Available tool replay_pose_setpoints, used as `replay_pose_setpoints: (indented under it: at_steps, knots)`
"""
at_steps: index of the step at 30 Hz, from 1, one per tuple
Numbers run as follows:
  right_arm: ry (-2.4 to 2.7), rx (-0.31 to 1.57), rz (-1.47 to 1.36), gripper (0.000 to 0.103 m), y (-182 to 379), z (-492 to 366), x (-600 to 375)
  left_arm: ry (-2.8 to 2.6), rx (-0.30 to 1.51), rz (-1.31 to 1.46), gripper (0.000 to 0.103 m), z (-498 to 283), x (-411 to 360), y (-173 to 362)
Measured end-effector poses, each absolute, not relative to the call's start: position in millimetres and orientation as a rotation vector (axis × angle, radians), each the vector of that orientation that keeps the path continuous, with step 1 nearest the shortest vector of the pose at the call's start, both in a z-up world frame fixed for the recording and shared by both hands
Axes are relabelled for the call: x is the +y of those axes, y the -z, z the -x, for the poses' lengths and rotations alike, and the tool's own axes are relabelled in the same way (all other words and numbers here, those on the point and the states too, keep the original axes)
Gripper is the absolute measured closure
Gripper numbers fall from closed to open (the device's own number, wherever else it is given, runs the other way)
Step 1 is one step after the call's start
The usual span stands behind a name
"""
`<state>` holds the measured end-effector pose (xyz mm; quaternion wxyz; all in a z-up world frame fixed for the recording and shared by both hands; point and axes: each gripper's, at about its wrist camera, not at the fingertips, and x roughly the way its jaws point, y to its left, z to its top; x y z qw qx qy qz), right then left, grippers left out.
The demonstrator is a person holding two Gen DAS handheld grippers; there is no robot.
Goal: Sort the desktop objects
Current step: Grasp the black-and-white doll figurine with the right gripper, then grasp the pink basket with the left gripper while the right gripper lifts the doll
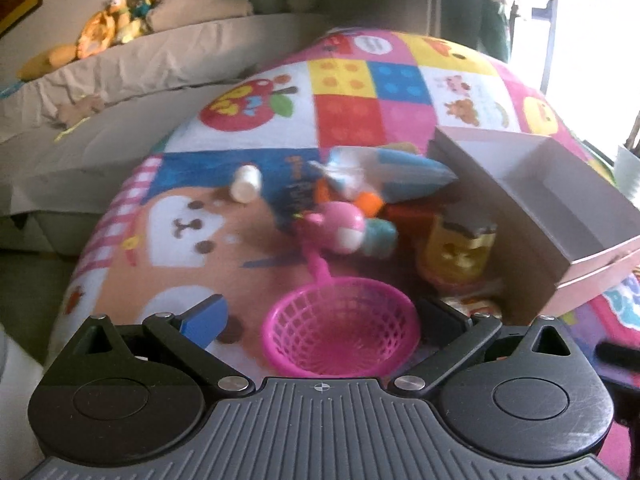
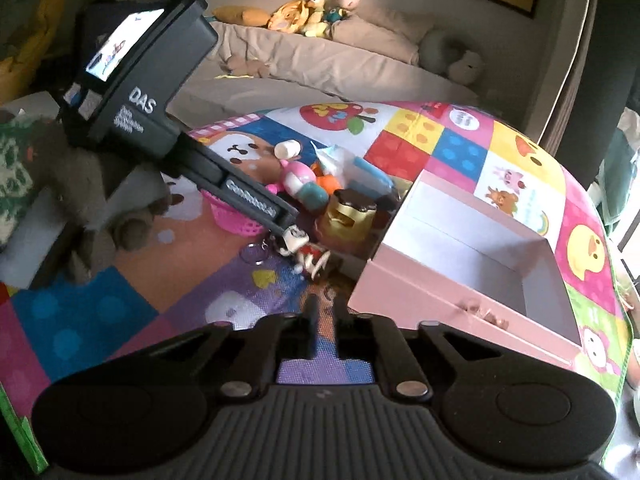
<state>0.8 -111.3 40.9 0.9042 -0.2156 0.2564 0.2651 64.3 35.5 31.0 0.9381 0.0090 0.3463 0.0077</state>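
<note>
Left gripper: the jaws stand wide apart at the lower edge of the left wrist view. The bowl of a pink mesh scoop lies between the fingers; neither pad presses on it, so the gripper is released. One finger shows a blue pad at lower left. In the right wrist view the same tool enters from the upper left, and its fingertips sit at frame centre just beside a small cartoon figure keychain. Contact with the keychain cannot be determined.

Right gripper: the two fingers stand close together, separated by a narrow gap, at lower centre of the right wrist view. Nothing sits between them; only the patterned play mat shows through the gap. The jaws are nearly closed and grasp nothing.

Task objects: a cluster of small toys lies at frame centre in both views, comprising a pink and white round toy, a white bottle, a yellow container with a dark lid and a blue and white packet. An open pink box stands to the right of the cluster, touching it, and appears empty.
</note>
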Motion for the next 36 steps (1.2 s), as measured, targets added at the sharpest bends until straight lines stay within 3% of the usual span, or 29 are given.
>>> replay_pose_setpoints:
  at_steps: [1,13,15,18,27,32,36]
  knots:
    - [-0.547,0.514,0.457,0.073,-39,-1,-107,-0.032,0.703,-0.028,0.000,-61,41,-31]
    - [-0.575,0.422,0.776,0.050,-3,-38,-31,-0.107,0.683,0.031,0.000,-31,118,-34]
    - [-0.582,0.437,0.770,0.051,-2,-48,-28,-0.052,0.664,0.007,0.000,-28,117,-35]
    - [-0.623,0.518,0.711,0.071,-11,-56,-28,0.008,0.630,-0.096,0.000,-30,108,-39]
    - [-0.698,0.773,0.352,0.071,-36,-42,-85,0.104,0.605,-0.327,0.000,-56,73,-40]
    - [-0.629,0.765,0.336,0.071,-32,-22,-113,0.066,0.713,-0.344,0.000,-93,74,-18]
    - [-0.610,0.730,0.340,0.061,-32,-13,-127,0.063,0.748,-0.313,0.000,-101,79,-14]
